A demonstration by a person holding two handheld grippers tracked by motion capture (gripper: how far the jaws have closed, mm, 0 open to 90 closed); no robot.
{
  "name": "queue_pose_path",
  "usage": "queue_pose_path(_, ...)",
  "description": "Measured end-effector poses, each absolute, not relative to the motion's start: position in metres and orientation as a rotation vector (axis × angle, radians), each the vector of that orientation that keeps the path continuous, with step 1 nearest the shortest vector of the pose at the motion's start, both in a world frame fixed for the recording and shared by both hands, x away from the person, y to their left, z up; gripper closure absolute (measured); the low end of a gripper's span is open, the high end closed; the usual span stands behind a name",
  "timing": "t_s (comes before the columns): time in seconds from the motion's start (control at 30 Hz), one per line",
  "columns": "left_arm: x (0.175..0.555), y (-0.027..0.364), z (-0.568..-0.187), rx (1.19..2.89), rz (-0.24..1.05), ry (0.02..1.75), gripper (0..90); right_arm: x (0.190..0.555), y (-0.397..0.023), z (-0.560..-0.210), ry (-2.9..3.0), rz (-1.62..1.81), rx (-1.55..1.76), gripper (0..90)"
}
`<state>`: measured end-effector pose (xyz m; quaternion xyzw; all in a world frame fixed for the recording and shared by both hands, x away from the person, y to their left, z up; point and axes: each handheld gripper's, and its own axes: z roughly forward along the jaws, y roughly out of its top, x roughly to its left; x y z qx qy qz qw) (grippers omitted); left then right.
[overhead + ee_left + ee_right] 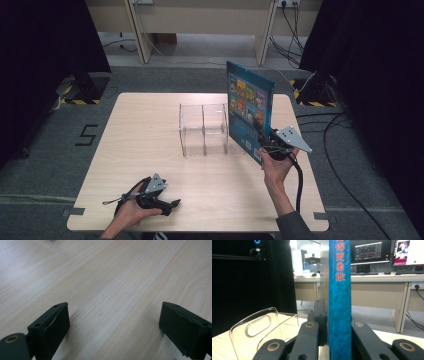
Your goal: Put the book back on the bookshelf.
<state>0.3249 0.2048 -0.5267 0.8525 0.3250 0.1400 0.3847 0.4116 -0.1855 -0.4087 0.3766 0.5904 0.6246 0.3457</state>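
Right gripper [265, 145] jaws clamp book [249, 107] upright beside clear rack [203, 128].

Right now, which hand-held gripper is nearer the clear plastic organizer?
The right. The right hand-held gripper holds a blue book upright just beside the clear organizer; the left hand-held gripper rests apart near the table's front edge.

Right claw [263, 142] grips upright blue book [248, 107] (beside clear organizer [203, 129]).

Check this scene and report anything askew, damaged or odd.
Nothing looks damaged or spilled. The blue book is off the table, upright and slightly tilted, clamped in the right claw beside the clear acrylic rack.
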Motion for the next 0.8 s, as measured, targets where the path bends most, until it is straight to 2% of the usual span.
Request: queue_pose_path(0.8, 0.325, 0.205, -0.525, 2.194, 0.348, 0.824, 8.5, 0.428, -0.171, -0.421, 1.472, 1.579, 0.941, 83.0)
